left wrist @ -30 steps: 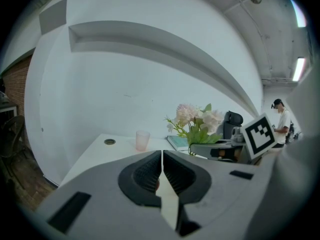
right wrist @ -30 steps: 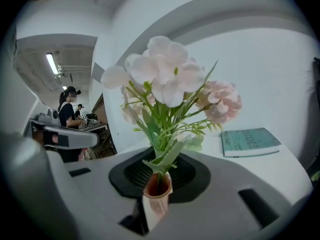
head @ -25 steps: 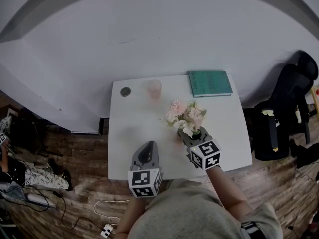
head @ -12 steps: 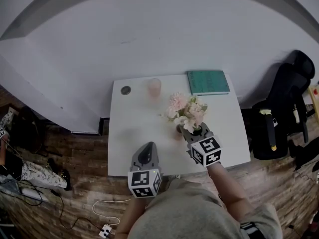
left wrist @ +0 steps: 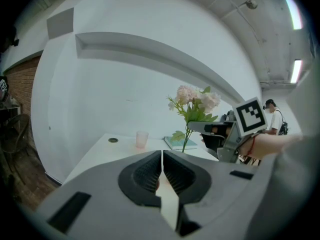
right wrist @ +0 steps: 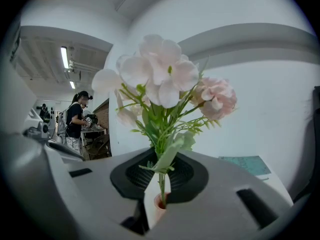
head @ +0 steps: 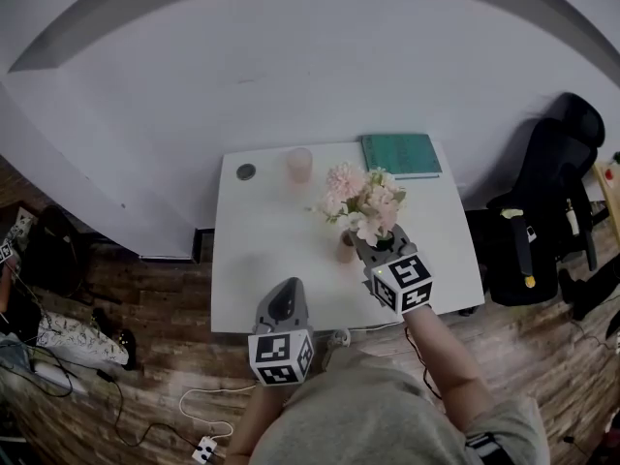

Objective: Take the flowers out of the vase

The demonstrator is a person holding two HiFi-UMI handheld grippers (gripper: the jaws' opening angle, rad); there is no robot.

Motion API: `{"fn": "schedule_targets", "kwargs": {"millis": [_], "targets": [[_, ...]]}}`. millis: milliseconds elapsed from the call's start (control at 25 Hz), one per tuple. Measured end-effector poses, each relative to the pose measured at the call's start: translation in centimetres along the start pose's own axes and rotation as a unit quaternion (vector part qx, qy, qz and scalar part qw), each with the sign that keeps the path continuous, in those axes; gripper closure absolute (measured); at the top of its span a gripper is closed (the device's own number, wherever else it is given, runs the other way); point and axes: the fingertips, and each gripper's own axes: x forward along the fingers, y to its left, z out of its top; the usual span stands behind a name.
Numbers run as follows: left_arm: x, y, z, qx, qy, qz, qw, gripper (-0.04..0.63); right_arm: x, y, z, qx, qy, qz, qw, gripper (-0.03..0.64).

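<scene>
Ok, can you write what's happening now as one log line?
right gripper: jaws shut on flowers | vase: on table | left gripper: jaws shut, empty

Pretty sure it's a lab or workshop space: strip lights (right wrist: 65,57) on a bare ceiling, cables (head: 205,393) across the wood floor (head: 145,289), an office chair (head: 557,177), and a person (right wrist: 76,119) standing in back.

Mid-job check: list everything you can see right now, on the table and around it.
flowers: one bunch, pink with green stems, above the vase
vase: one, pink, mid-table
cup: one, translucent pink, table's far edge
book: one, green, far right corner
disc: one, dark, far left corner
table: one, white
chair: one, black, right of table
left gripper: grey, shut, empty
right gripper: grey, shut on flower stems
</scene>
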Motion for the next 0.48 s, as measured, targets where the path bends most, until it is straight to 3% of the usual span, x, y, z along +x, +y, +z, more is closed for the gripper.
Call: {"fn": "schedule_targets", "kwargs": {"millis": [480], "targets": [[-4.9, -0.9, -1.2, 0.001, -0.006, 0.000, 1.0000, 0.583, -3.8, 1.2, 4.8, -0.024, -0.056, -0.027, 0.998, 0.569]]}}
